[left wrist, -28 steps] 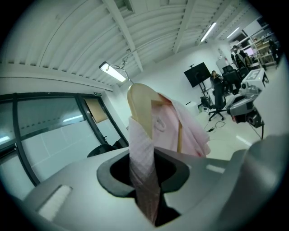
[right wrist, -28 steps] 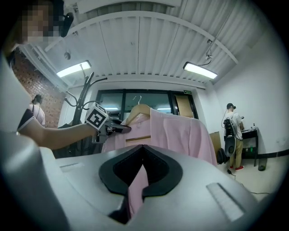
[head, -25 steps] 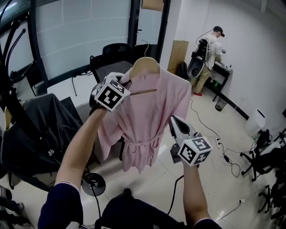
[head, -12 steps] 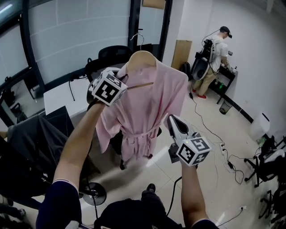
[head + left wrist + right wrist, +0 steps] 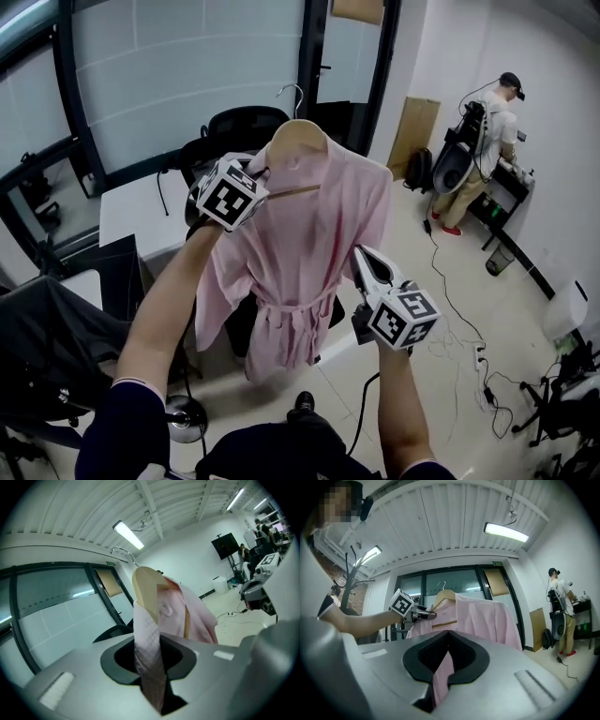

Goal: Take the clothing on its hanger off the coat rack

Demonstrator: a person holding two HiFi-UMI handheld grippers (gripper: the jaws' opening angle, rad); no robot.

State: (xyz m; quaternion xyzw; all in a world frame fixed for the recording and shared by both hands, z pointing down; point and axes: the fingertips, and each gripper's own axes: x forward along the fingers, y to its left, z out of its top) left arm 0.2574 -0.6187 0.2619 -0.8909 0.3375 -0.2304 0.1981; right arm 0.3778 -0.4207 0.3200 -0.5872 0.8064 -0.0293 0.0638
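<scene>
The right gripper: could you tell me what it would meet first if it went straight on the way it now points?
The pink robe: the right gripper pinches a fold of it, and straight ahead hangs the rest of that robe on the wooden hanger; how far is unclear.

Pink robe (image 5: 302,246), pale wooden hanger (image 5: 298,134)

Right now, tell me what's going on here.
A person is holding a pink robe on its wooden hanger up in the air with two tools. The left hand-held gripper is clamped on the robe's shoulder at the hanger's end. The right hand-held gripper pinches a fold of fabric lower on the robe's side. The hanger's hook is caught on nothing.
</scene>
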